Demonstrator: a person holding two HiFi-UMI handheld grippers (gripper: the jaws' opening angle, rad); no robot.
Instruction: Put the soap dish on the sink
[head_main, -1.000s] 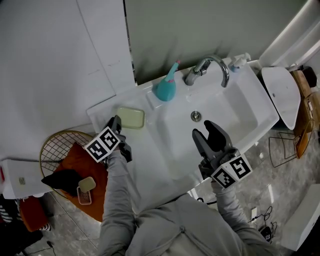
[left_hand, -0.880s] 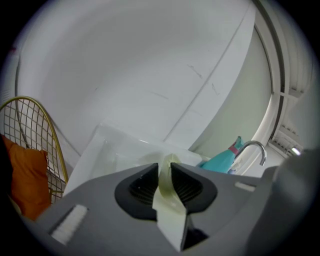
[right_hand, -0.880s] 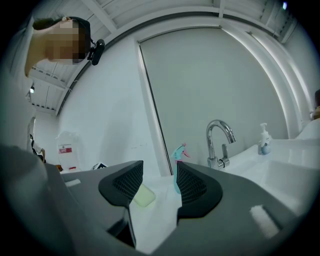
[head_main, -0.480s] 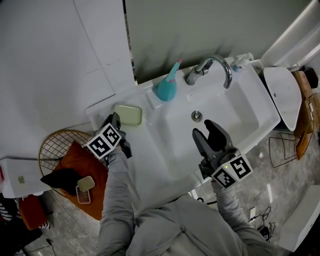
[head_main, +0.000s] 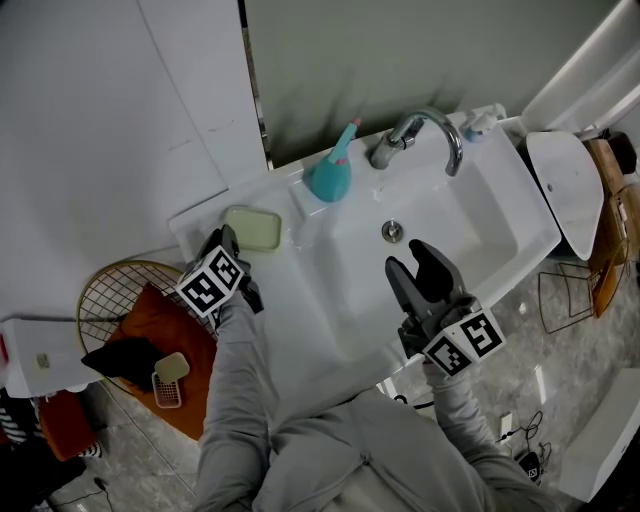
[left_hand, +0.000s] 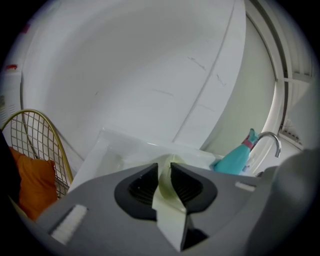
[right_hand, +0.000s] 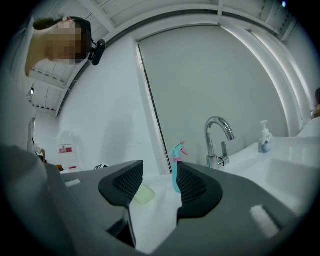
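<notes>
White sink (head_main: 300, 290), drain (head_main: 392, 232) mid-basin. Back ledge: teal spray bottle (head_main: 330, 177) upright, just left of chrome faucet (head_main: 415, 135); small pump bottle (head_main: 478, 124) right of faucet. Pale green soap dish (head_main: 252, 228) at left ledge near corner, contact with ledge unclear. Floor (head_main: 520, 330): wire basket (head_main: 105, 290) left of sink, orange cushion (head_main: 160, 320) inside.

sink (head_main: 330, 300): glossy white, ceramic-looking. faucet (head_main: 425, 135): polished chrome metal. soap dish (head_main: 252, 228): pale green matt plastic. spray bottle (head_main: 330, 176): teal plastic. basket (head_main: 108, 285): gold wire metal, orange cloth (head_main: 160, 318) inside. left claw (left_hand: 165, 172), right claw (right_hand: 156, 182): matt grey plastic, ribbed pads.
</notes>
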